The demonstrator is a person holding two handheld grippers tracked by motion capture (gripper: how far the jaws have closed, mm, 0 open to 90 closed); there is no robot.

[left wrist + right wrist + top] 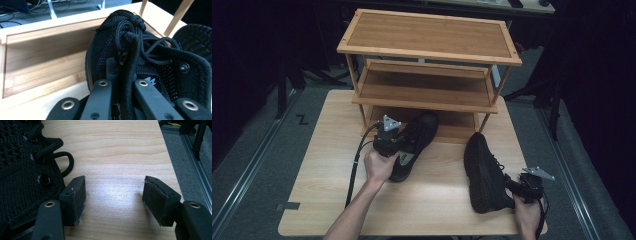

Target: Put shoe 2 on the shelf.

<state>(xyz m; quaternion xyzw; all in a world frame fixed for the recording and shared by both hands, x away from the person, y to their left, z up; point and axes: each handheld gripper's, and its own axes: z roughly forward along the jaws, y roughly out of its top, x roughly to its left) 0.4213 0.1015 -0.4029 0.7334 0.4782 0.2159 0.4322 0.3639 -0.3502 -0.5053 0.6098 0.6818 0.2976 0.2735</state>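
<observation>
I read the job as stowing a pair of black sneakers on the three-tier bamboo shoe rack [427,37] standing at the far edge of the wooden table [327,200]. All three shelves look bare as far as I can see, so nothing is put away yet.

The first sneaker [414,142] is partway there: its toe points into the mouth of the bottom shelf [37,62] while its heel hangs out over the table. My left gripper [388,142] has its jaws clamped together on the collar and tongue of that shoe, the laces bunched just ahead of them. I judge this one needs only a push forward and a release.

The second sneaker [484,172] lies on its side on the right part of the table, sole towards the first shoe, well short of the rack. My right gripper [113,195] rests just beside its laced upper [22,175], jaws standing apart over bare wood and pressing on nothing. That shoe is yet to be gripped, lifted and shelved.
</observation>
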